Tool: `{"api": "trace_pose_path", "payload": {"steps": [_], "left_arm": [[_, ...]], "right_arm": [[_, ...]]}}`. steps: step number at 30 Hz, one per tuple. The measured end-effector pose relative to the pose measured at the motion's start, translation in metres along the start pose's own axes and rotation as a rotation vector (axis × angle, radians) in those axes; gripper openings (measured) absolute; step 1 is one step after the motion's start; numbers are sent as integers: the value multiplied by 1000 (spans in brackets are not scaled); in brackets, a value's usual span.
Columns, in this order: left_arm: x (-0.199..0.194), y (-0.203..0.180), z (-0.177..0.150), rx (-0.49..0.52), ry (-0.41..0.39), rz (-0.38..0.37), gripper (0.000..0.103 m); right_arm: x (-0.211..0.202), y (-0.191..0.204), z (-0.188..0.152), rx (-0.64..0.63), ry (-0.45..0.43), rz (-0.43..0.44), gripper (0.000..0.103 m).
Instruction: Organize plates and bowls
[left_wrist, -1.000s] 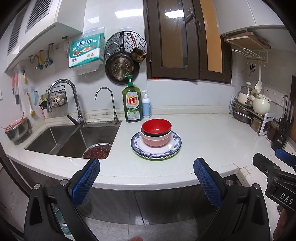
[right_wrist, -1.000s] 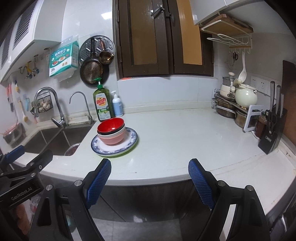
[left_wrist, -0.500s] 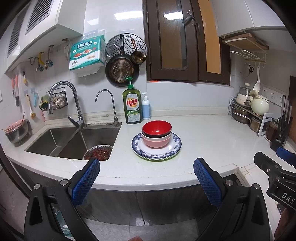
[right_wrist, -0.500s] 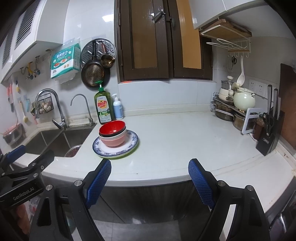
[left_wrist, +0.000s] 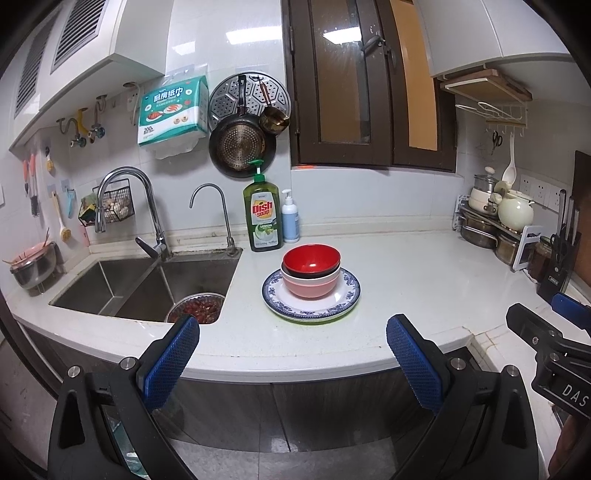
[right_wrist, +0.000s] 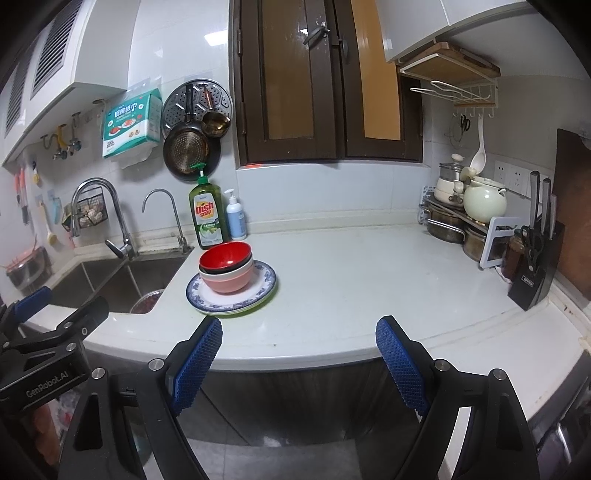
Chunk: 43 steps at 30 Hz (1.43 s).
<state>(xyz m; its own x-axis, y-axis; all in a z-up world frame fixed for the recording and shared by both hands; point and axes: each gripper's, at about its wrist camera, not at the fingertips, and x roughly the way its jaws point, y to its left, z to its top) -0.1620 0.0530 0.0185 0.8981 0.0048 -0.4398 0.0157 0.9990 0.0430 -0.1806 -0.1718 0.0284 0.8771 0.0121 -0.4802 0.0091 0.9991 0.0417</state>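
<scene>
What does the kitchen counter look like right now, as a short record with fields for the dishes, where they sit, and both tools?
dishes: glossy red bowl nested in a pink and white bowl, on a blue-patterned white plate
place: white countertop, right of the steel sink, in front of the green dish soap bottle
left tool: open, empty, short of the counter
right tool: open, empty

Noted only a slight downward drift of the scene in both wrist views over the last second. Right wrist view: found window latch (right_wrist: 316, 35) sitting lower in frame, knife block (right_wrist: 532, 280) nudged a little left and down, stacked bowls (right_wrist: 226, 267) and blue-rimmed plate (right_wrist: 258, 291) a touch lower and to the right. Same view: spotted left gripper (right_wrist: 68, 306) edged slightly up and right at the frame's side. Left wrist view: logged dish soap bottle (left_wrist: 263, 214) marginally lower.
</scene>
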Motion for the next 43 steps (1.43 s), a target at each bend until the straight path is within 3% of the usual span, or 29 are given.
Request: {"api": "trace_pose_path", "payload": {"steps": [43], "left_arm": [[9,1,3,4,0,-2,103]], "right_arm": [[-1,-2,1,3,6,-13,86]]}}
